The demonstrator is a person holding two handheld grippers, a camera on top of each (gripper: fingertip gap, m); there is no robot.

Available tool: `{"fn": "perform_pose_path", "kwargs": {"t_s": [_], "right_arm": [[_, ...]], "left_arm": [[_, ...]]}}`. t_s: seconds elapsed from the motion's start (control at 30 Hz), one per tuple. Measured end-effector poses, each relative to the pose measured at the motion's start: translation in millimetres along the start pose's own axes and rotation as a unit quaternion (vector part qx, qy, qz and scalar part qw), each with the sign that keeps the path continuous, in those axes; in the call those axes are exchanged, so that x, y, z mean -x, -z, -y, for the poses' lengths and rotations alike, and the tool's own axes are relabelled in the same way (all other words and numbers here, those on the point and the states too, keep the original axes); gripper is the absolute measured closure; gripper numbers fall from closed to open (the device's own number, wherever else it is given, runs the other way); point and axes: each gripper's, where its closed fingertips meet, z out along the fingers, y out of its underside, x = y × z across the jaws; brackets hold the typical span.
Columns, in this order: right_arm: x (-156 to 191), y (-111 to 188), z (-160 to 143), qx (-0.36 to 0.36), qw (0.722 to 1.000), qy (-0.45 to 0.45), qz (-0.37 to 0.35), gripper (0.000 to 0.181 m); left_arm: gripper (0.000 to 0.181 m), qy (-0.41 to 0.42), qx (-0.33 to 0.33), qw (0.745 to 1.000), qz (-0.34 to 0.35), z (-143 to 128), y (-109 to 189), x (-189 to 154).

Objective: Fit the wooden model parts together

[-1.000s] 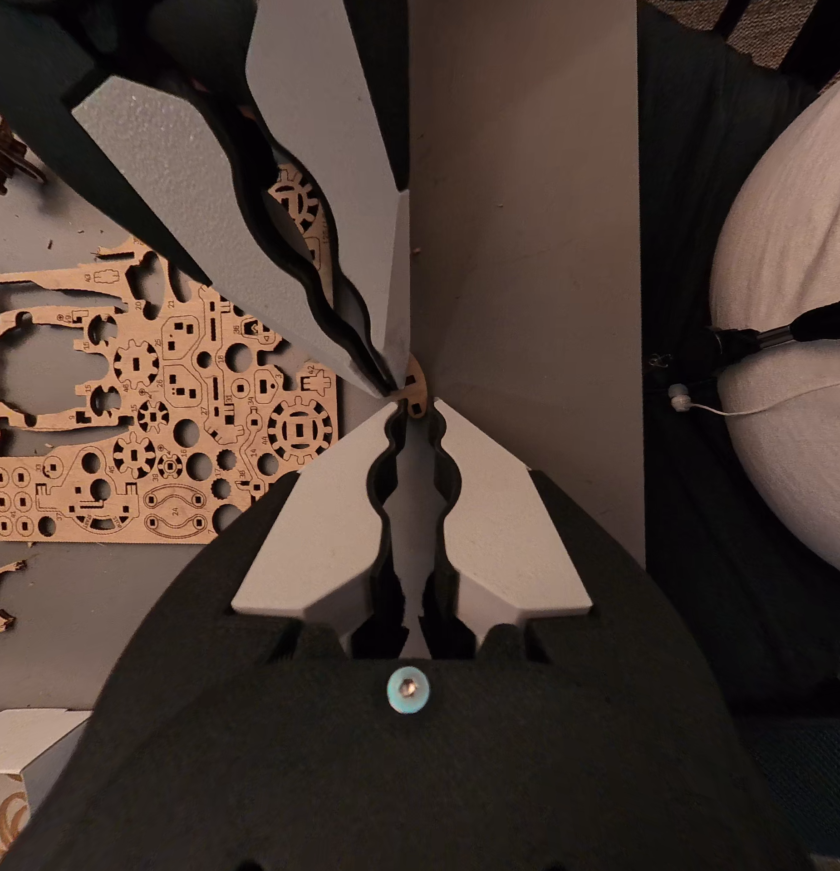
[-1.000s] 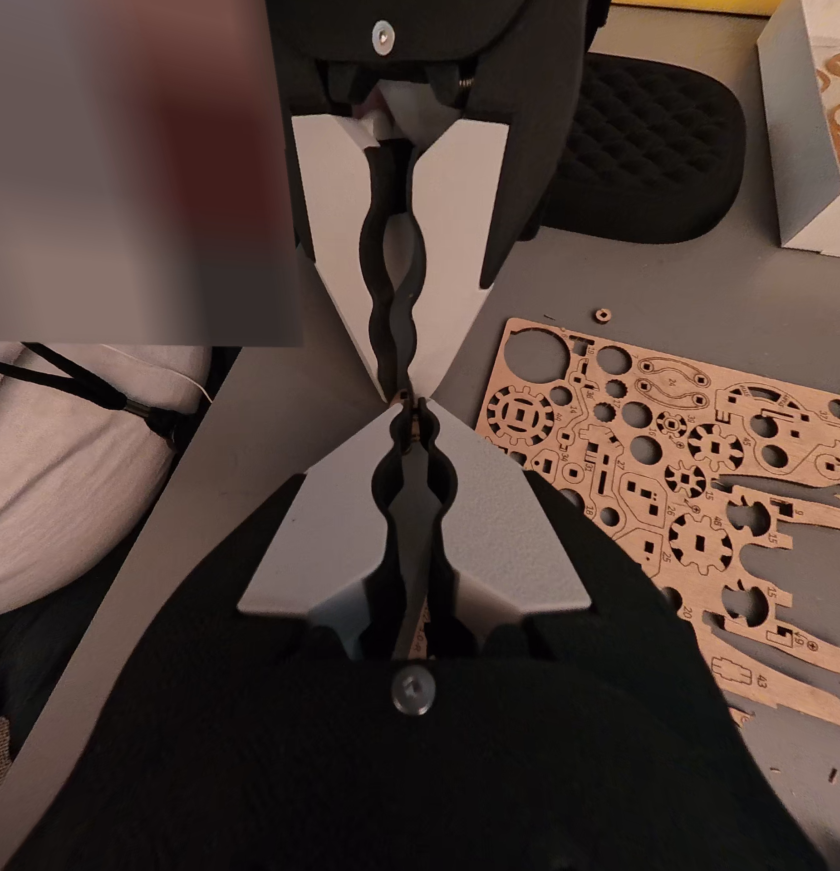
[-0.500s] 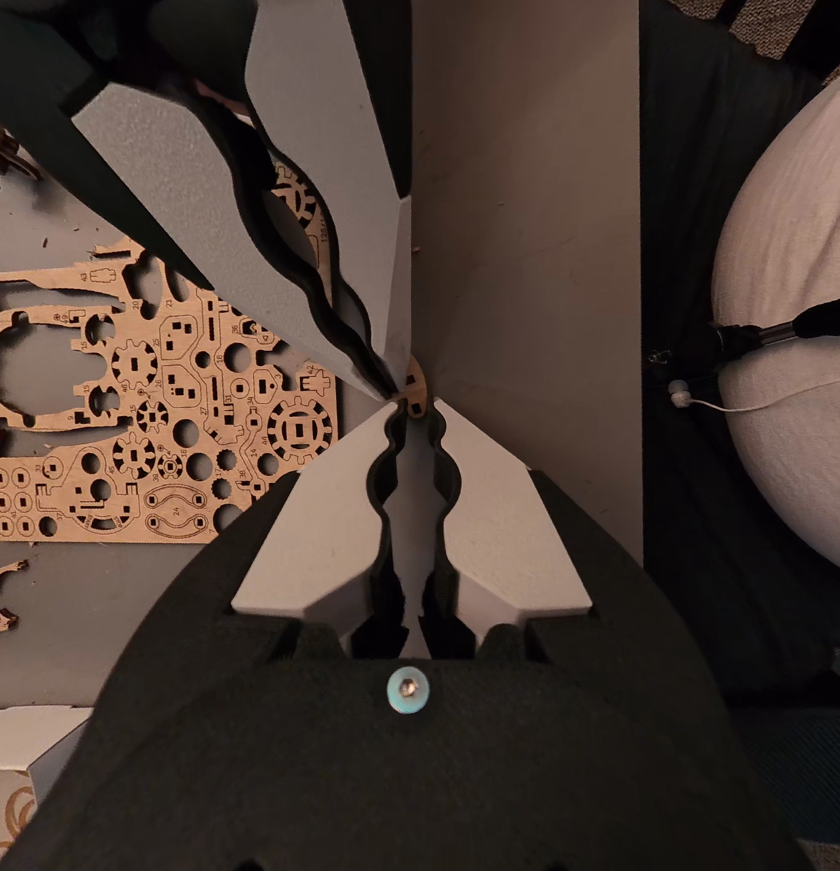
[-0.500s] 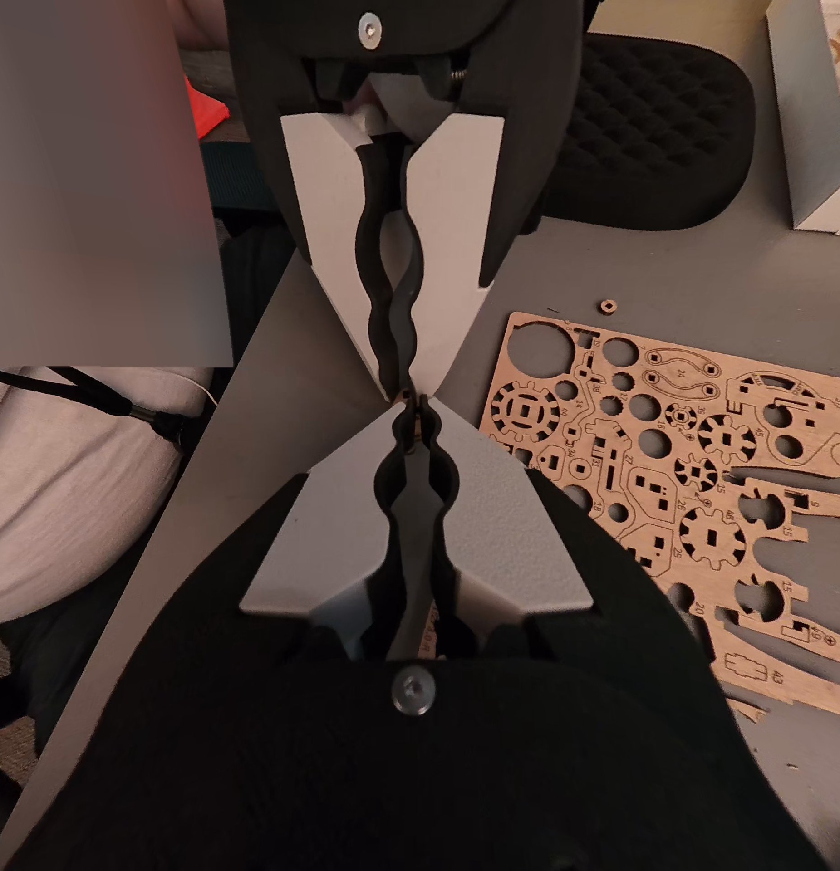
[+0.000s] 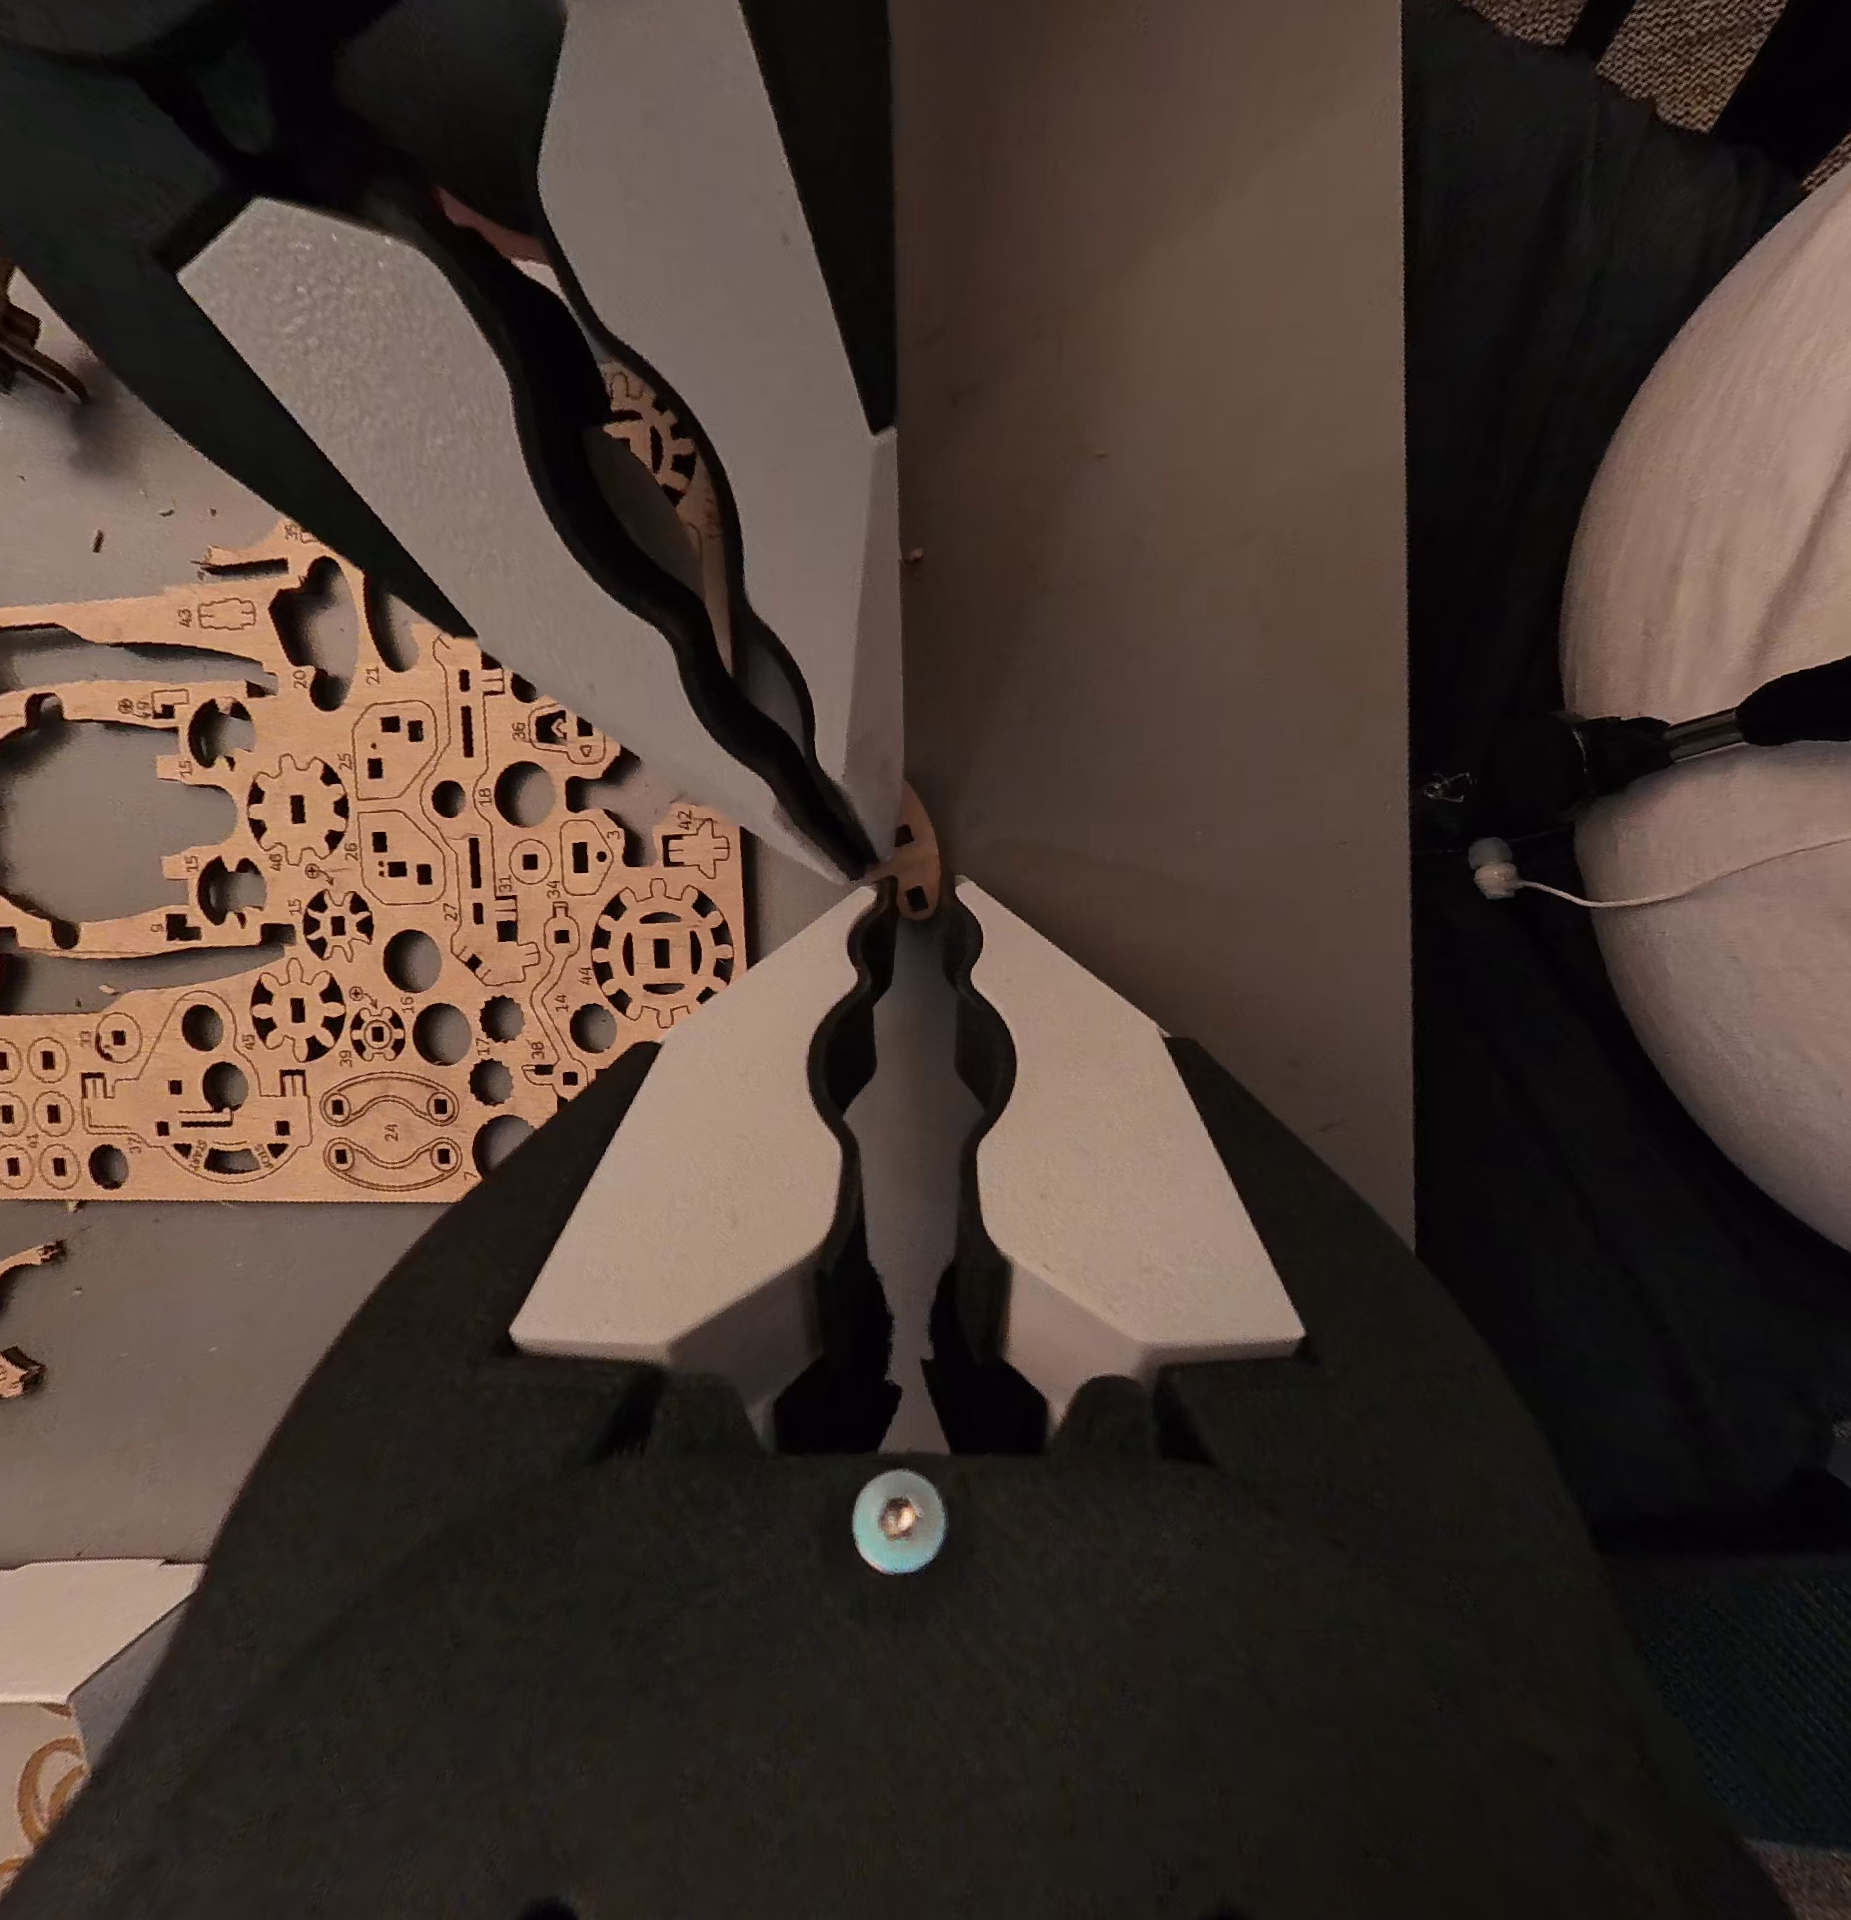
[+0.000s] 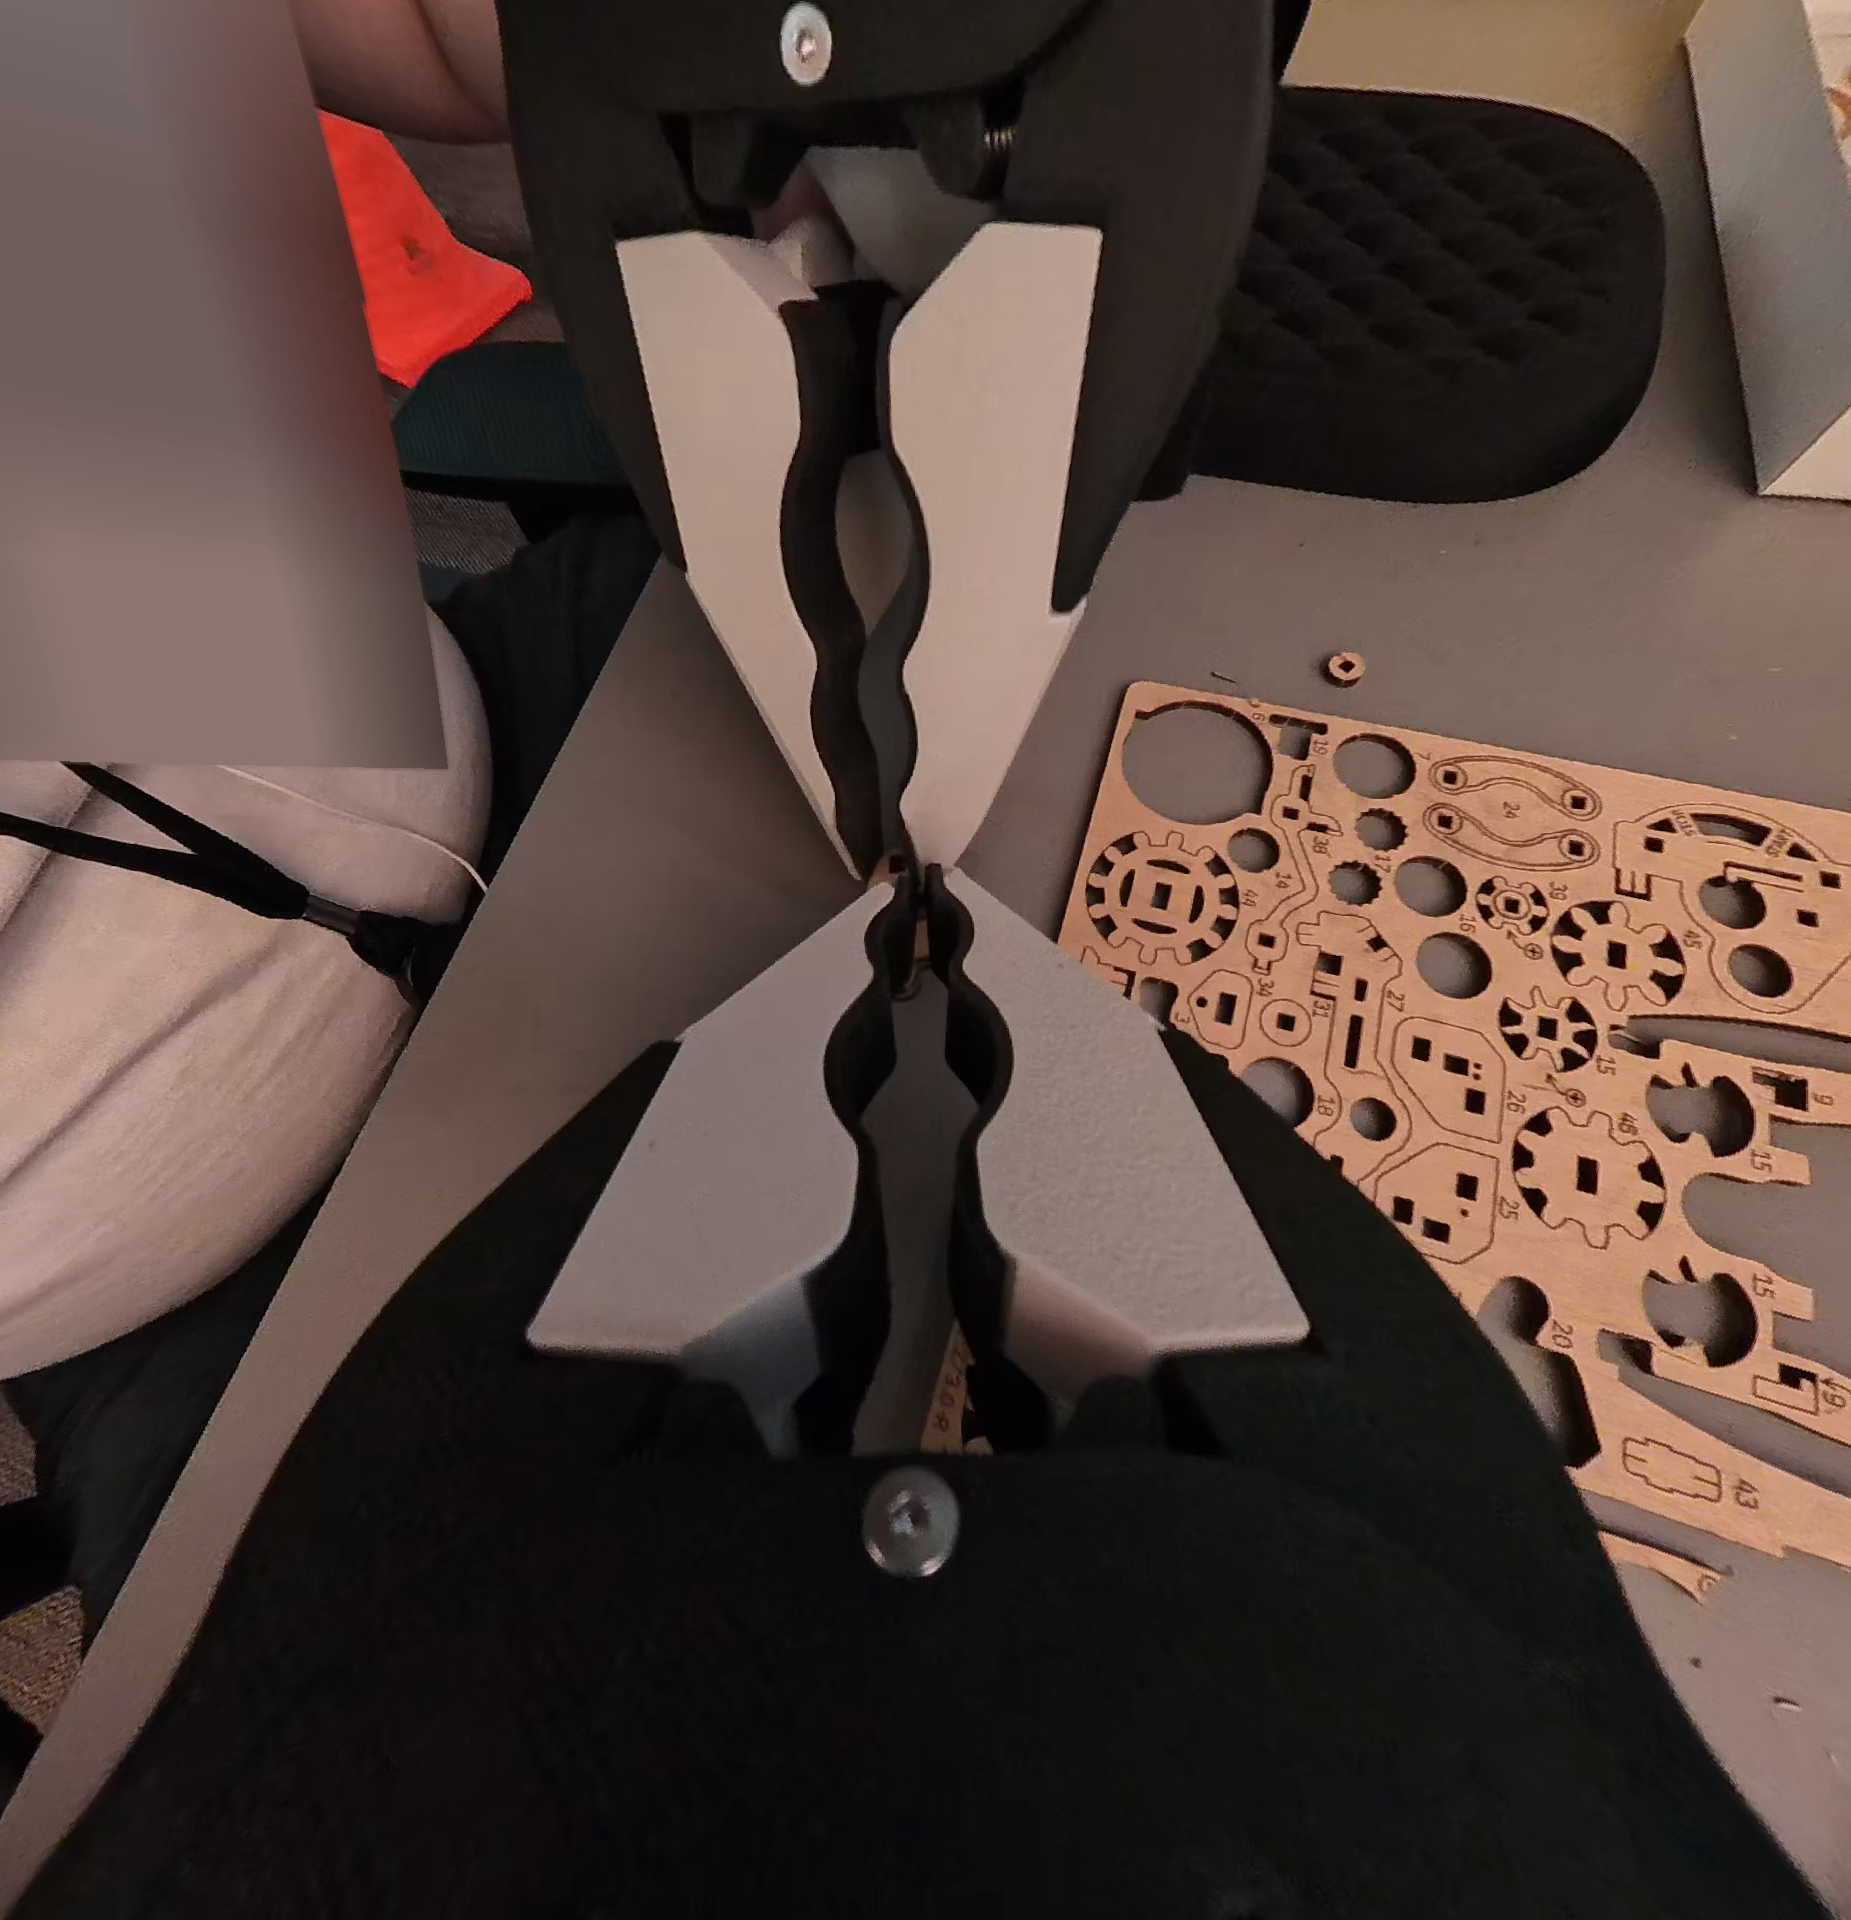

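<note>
pinching one small wooden part [image 5: 913,868] tip to tip over the grey table's [image 5: 1149,520] edge, my left gripper [image 5: 908,906] and right gripper [image 6: 913,891] were both clamped, hiding part of the punched wooden sheet [image 6: 1503,1039] beside them.

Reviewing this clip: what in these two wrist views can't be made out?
- Small wooden part: mostly hidden by both grippers' tips in each view; its shape and fit are unreadable.
- Wooden strip, right wrist view: only a sliver shows between the right gripper's fingers.
- Wooden parts sheet: cut off by the frame edge.
</note>
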Motion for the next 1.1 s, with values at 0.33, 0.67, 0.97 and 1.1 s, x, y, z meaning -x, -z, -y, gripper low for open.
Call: {"fn": "perform_pose_path", "kwargs": {"t_s": [0.33, 0.67, 0.97, 1.1], "right_arm": [[-1.3, 1.7, 1.4, -0.021, 1.0, -0.002, 0.01, 0.181], [-1.2, 2.6, 1.2, -0.02, 1.0, 0.007, 0.008, 0.18], [-1.6, 3.7, 0.0, -0.02, 1.0, 0.003, 0.01, 0.18], [-1.6, 4.3, -0.6, -0.02, 1.0, -0.007, 0.015, 0.179]], "left_arm": [[0.174, -0.003, -0.004, 1.0, 0.003, 0.5, -0.1, 0.5], [0.174, -0.007, -0.001, 1.0, 0.002, 1.0, -1.8, 1.0], [0.174, -0.007, -0.004, 1.0, 0.005, 1.9, -1.3, 1.6], [0.174, -0.007, -0.004, 1.0, 0.005, 2.4, -1.0, 1.7]]}}
